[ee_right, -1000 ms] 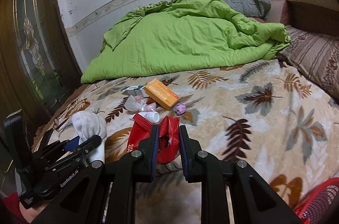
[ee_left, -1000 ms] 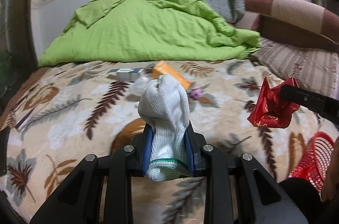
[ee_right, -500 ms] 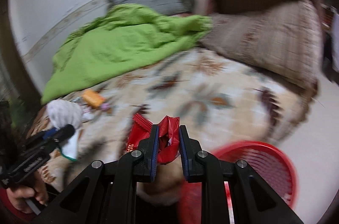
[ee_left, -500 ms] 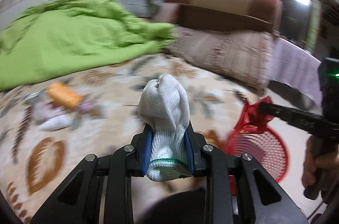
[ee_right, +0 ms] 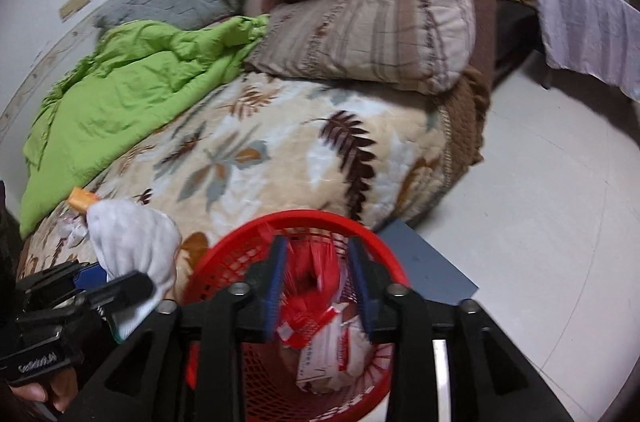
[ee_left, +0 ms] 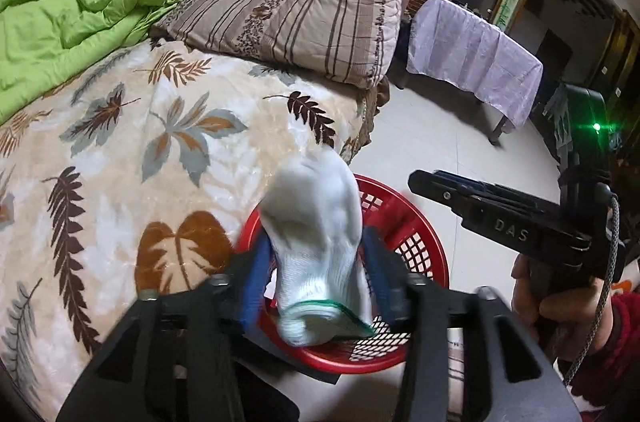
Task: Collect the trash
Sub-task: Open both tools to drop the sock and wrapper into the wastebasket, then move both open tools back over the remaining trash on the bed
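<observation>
Both jaws have just been opening over the red basket [ee_right: 360,226]. The left hand-held gripper [ee_left: 316,262] stands half parted, the white glove [ee_left: 316,242] loose between its pads and slipping down. The right hand-held gripper [ee_right: 318,282] stands likewise, its red wrapper [ee_right: 308,286] dropping onto the papers already inside. A second ago both were clamped above the bed [ee_right: 280,150]. Two pieces go in together, I judge; one orange box [ee_right: 82,200] with some scraps remains on the bed.
</observation>
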Tool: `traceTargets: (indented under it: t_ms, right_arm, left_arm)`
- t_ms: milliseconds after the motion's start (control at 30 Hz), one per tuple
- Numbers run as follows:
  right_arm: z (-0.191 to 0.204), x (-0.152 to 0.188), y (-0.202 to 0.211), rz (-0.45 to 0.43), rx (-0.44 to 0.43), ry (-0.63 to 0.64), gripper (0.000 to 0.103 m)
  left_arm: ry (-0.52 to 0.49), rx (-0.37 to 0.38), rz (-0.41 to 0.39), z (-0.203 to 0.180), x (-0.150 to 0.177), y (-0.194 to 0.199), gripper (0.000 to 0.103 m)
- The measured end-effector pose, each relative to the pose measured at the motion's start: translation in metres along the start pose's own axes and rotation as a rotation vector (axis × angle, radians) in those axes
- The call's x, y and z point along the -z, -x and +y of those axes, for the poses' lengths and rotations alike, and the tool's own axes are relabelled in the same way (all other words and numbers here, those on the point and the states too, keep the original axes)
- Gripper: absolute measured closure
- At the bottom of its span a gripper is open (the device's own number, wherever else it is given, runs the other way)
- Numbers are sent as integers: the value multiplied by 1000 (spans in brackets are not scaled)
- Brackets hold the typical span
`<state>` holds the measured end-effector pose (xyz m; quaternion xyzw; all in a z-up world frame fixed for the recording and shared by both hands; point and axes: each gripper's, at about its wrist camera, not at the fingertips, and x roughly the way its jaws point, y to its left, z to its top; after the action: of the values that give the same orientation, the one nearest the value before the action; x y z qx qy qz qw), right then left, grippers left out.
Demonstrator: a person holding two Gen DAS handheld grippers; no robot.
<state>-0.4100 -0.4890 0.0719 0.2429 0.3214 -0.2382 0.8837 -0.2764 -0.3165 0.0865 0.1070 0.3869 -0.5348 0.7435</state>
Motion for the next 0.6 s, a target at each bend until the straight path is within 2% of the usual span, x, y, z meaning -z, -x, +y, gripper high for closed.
traceTargets:
  t_ms: [300, 433, 600]
  right_arm:
    - [15, -8, -1, -15, -69, -5, 58]
    - [42, -11, -7, -12, -124, 39, 58]
    - [95, -12, -22, 20, -219, 127, 58]
  left_arm:
    - [26, -35, -49, 13, -3, 21, 46]
    - [50, -78, -80, 30, -1, 42, 45]
    - [124, -168, -127, 73, 9, 79, 44]
